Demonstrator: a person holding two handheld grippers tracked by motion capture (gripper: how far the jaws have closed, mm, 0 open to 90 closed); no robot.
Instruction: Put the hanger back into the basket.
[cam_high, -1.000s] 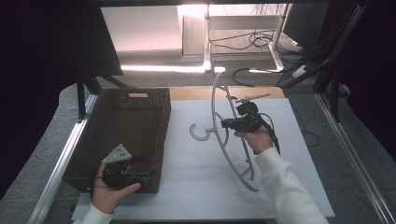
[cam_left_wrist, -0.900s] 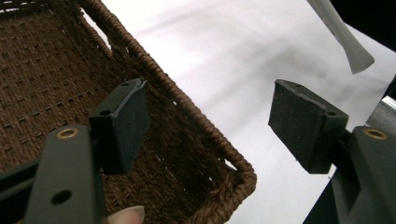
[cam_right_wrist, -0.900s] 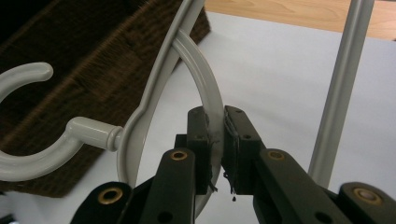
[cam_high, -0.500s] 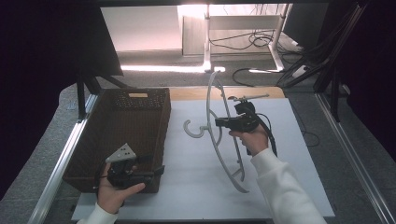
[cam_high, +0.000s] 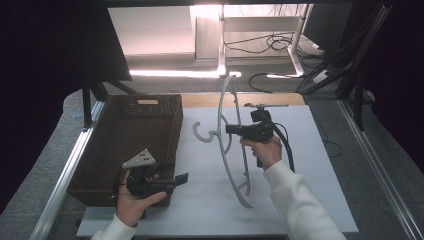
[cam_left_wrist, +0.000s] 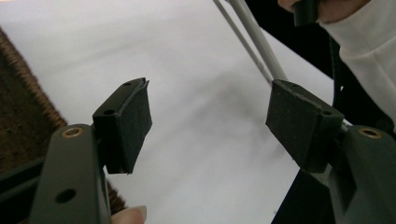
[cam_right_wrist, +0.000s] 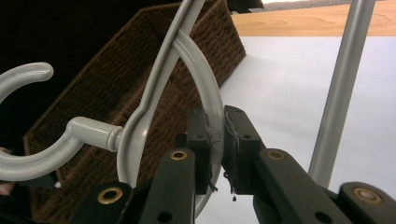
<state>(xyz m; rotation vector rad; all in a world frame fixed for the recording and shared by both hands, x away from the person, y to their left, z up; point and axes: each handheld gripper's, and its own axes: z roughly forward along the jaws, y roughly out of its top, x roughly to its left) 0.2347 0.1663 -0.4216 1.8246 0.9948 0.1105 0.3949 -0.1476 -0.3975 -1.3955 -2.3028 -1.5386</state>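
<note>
Grey plastic hanger (cam_high: 231, 145) is standing tilted on the white surface (cam_high: 310, 200), right of the wicker basket (cam_high: 125, 130). Right tool (cam_high: 231, 129) is clenching its frame near the hook. Left tool (cam_high: 181, 178) is sitting released by the basket's near corner. Best keeping the grip firm so the hanger isn't swinging. Hanger's far tip is hard to make out against the glare.

Clothes hanger (cam_high: 231, 145), pale grey plastic, with curved shoulders, a straight lower bar and a swivel hook. Held on edge at centre frame, lifted, its lower end near the white counter (cam_high: 310, 200). The hook points left toward the dark brown wicker basket (cam_high: 120, 145), which stands at left, open-topped.
</note>
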